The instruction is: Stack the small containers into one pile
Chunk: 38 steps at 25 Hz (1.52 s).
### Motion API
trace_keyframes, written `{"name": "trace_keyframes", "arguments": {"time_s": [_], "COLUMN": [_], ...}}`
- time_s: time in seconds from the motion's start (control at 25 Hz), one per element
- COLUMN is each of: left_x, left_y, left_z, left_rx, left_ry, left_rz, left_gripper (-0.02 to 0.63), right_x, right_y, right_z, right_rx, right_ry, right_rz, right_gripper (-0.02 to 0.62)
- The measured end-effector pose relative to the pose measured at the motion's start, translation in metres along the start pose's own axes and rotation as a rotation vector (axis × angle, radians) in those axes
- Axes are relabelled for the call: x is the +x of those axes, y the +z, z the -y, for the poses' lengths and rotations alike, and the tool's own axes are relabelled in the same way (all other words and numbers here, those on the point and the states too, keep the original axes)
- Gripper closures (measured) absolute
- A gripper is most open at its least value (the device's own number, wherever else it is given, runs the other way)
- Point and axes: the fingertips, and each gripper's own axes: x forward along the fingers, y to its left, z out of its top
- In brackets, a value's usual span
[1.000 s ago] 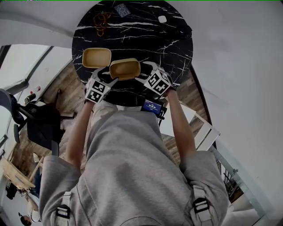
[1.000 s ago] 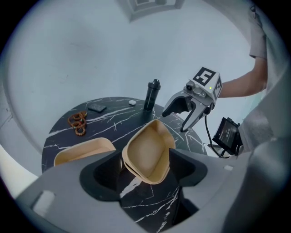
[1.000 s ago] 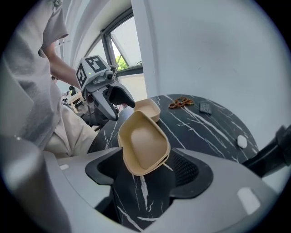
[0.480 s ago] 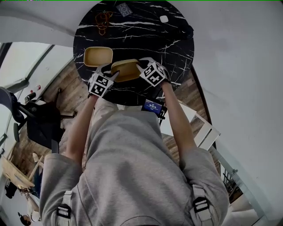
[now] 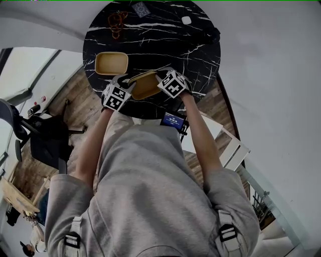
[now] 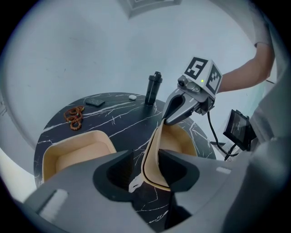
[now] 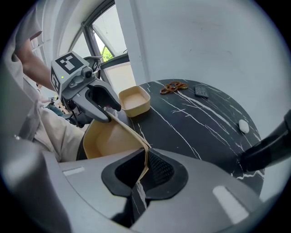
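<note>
A tan container (image 5: 145,84) hangs tilted above the near part of the black marble table (image 5: 165,45), between my two grippers. My right gripper (image 5: 161,76) is closing, and its pads press on the container's thin wall (image 7: 109,139). My left gripper (image 6: 148,166) is closing too. The opposite wall (image 6: 175,141) stands between its jaws and leans on the right one, with a gap still showing at the left one. A second tan container (image 5: 111,63) sits flat on the table to the left (image 6: 77,152).
A brown bead string (image 5: 116,21), a dark card (image 5: 140,8) and a small white piece (image 5: 186,20) lie at the far side. A black bottle (image 6: 154,88) stands at the table's edge. A small screen (image 5: 173,121) hangs below the near rim.
Both grippers have moved in onto the near container and narrowed their jaws. The container has risen off the table and tipped.
</note>
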Motion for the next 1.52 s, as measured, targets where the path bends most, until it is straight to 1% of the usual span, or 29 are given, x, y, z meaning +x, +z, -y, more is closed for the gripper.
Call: {"name": "trace_keyframes", "arguments": {"time_s": [0.08,0.12,0.2,0.24,0.28,0.4,0.48,0.6,0.72,0.88,1.16,1.2,1.28,1.4,1.52], "left_x": [0.001,0.000,-0.003,-0.006,-0.010,-0.016,-0.016,-0.011,-0.004,-0.004,0.010,0.008,-0.001,-0.014,-0.025], "left_y": [-0.003,-0.004,-0.005,-0.006,-0.007,-0.016,-0.025,-0.038,-0.050,-0.047,-0.049,-0.046,-0.037,-0.019,-0.009], "left_z": [0.000,0.000,0.000,-0.001,-0.001,-0.002,0.000,0.004,0.008,0.007,0.005,0.004,-0.005,-0.027,-0.048], "left_rx": [0.002,0.004,0.003,-0.001,-0.007,-0.030,-0.037,-0.047,-0.057,-0.074,-0.063,-0.046,-0.009,0.017,0.083], "left_ry": [0.001,0.002,0.005,0.006,0.009,0.013,0.012,0.006,-0.003,0.011,0.006,0.020,0.076,0.170,0.236], "left_rz": [-0.009,-0.011,-0.003,0.003,0.007,-0.004,-0.021,-0.044,-0.068,-0.078,-0.073,-0.076,-0.063,-0.007,0.011], "left_gripper": [0.434,0.433,0.429,0.426,0.426,0.426,0.426,0.426,0.426,0.425,0.422,0.420,0.416,0.413,0.413], "right_x": [0.000,0.000,-0.004,-0.006,-0.009,-0.013,-0.011,-0.001,0.003,0.007,0.006,0.006,0.007,0.004,-0.002], "right_y": [-0.001,-0.001,-0.001,0.000,0.000,-0.005,-0.015,-0.031,-0.038,-0.042,-0.049,-0.050,-0.051,-0.053,-0.059], "right_z": [-0.003,-0.005,-0.010,-0.012,-0.013,-0.010,-0.008,-0.010,-0.010,-0.011,-0.016,-0.016,-0.017,-0.008,0.005], "right_rx": [-0.021,-0.035,-0.049,-0.046,-0.037,0.028,0.068,0.072,0.076,0.085,0.127,0.132,0.143,0.161,0.232], "right_ry": [0.008,0.014,0.035,0.045,0.051,0.052,0.053,0.052,0.051,0.051,0.050,0.049,0.043,0.002,-0.076], "right_rz": [-0.007,-0.006,0.015,0.035,0.059,0.113,0.105,0.063,0.042,0.026,0.031,0.030,0.031,0.031,0.038], "right_gripper": [0.550,0.534,0.469,0.451,0.447,0.449,0.454,0.458,0.463,0.467,0.472,0.472,0.472,0.480,0.552]}}
